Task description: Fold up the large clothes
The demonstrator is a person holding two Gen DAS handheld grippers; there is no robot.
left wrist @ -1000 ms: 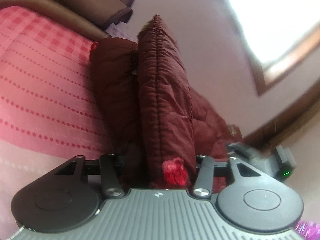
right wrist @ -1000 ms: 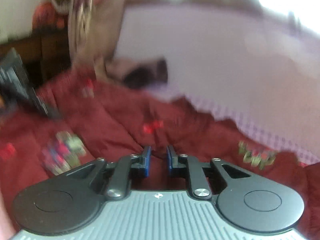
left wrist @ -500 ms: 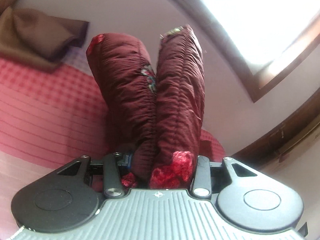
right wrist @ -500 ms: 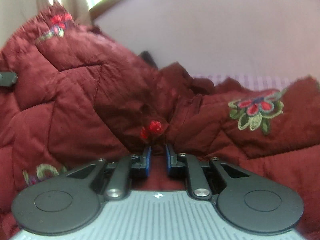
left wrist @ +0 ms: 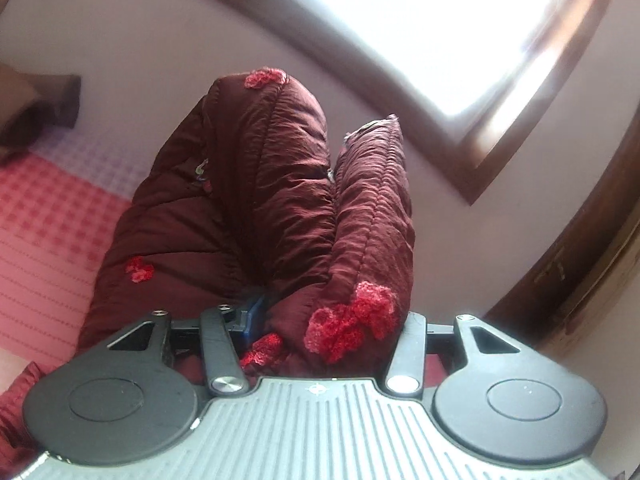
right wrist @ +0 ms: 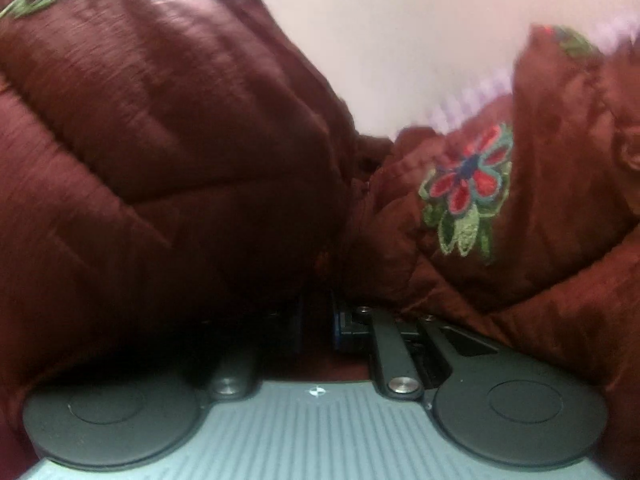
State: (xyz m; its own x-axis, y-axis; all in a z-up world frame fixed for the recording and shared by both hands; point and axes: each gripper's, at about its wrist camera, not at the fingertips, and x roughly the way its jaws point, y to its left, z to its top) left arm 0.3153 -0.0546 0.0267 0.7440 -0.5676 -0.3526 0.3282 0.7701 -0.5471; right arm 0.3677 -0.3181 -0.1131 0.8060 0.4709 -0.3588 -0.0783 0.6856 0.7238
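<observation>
A dark red quilted jacket (left wrist: 256,208) with red crochet flowers stands bunched up in front of my left gripper (left wrist: 320,320), which is shut on a thick fold of it and holds it raised above the bed. In the right wrist view the same jacket (right wrist: 160,140), with an embroidered flower (right wrist: 468,188), fills the frame. My right gripper (right wrist: 316,312) is shut on a fold of it; cloth drapes over its left finger.
A pink checked bedspread (left wrist: 44,216) lies at the left. A brown folded cloth (left wrist: 36,112) lies at the far left by the pale wall (left wrist: 160,48). A bright window with a dark wooden frame (left wrist: 472,176) is at the upper right.
Both grippers have lifted the jacket. The left view has tilted up toward the window. In the right view the jacket has come much closer and covers the left finger.
</observation>
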